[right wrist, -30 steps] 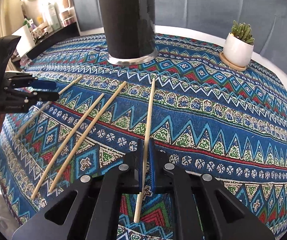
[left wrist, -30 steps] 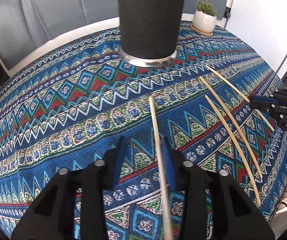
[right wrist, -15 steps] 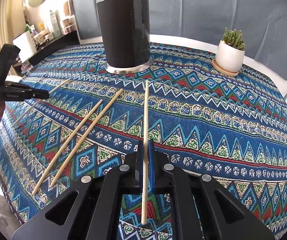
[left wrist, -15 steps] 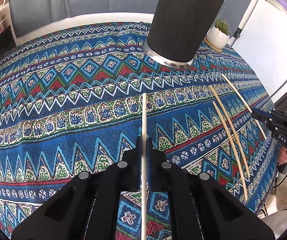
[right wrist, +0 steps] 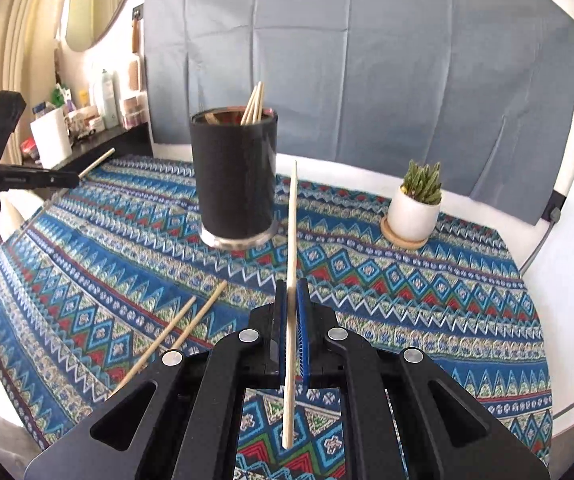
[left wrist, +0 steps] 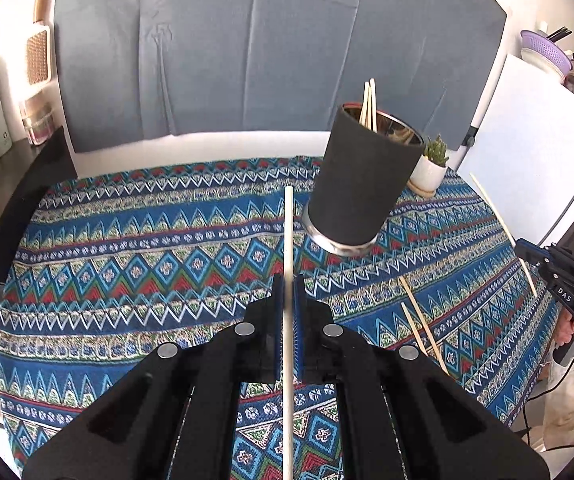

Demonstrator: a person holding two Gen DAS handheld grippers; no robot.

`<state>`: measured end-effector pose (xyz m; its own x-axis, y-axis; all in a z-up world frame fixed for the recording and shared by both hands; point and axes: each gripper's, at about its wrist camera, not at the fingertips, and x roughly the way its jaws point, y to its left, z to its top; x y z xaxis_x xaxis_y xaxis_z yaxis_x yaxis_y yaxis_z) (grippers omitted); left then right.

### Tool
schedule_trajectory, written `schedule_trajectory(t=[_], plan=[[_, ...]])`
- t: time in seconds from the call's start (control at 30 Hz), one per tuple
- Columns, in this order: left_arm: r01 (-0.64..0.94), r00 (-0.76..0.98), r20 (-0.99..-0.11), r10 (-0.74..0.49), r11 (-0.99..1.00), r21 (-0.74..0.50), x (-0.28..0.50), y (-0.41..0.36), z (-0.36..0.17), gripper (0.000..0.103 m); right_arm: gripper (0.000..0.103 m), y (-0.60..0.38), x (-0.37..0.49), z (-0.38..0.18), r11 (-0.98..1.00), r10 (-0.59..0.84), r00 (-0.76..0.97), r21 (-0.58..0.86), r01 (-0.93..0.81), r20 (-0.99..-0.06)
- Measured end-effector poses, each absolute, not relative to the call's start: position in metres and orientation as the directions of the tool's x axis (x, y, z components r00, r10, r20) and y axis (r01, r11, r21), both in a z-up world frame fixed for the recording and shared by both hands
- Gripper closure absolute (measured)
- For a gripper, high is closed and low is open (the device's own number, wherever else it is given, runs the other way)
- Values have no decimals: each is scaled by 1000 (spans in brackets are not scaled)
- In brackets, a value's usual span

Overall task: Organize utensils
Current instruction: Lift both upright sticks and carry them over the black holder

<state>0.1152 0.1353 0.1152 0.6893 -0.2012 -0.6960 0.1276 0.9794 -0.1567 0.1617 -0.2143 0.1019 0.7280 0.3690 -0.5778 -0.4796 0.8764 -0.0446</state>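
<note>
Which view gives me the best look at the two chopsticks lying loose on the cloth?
The right wrist view: the two loose chopsticks lie side by side left of the right gripper, shown for most of their length. In the left wrist view they sit far right, with near ends hidden behind the left gripper.

Left gripper (left wrist: 288,292) fingers clamp a pale chopstick (left wrist: 288,232) raised beside the black holder (left wrist: 361,184)

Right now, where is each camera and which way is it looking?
Left wrist: on the left gripper, looking along its chopstick toward the black holder; right gripper and hand at right edge.
Right wrist: on the right gripper, along a second chopstick, facing the holder; left gripper at left edge.
Shared: holder, potted plant, patterned cloth.
</note>
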Motion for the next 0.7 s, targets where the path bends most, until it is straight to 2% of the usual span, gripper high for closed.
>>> schedule_trajectory(t=[0.23,0.7], plan=[[104,759,-634,-146,989,-103,130,142,160,98,98,-208,173,157,873,432,783,-12,-488,-448],[108,836,-518,-180,980,-166,183,135,207,98,98,-179,221,210,815,580,784,134,-564,-222]])
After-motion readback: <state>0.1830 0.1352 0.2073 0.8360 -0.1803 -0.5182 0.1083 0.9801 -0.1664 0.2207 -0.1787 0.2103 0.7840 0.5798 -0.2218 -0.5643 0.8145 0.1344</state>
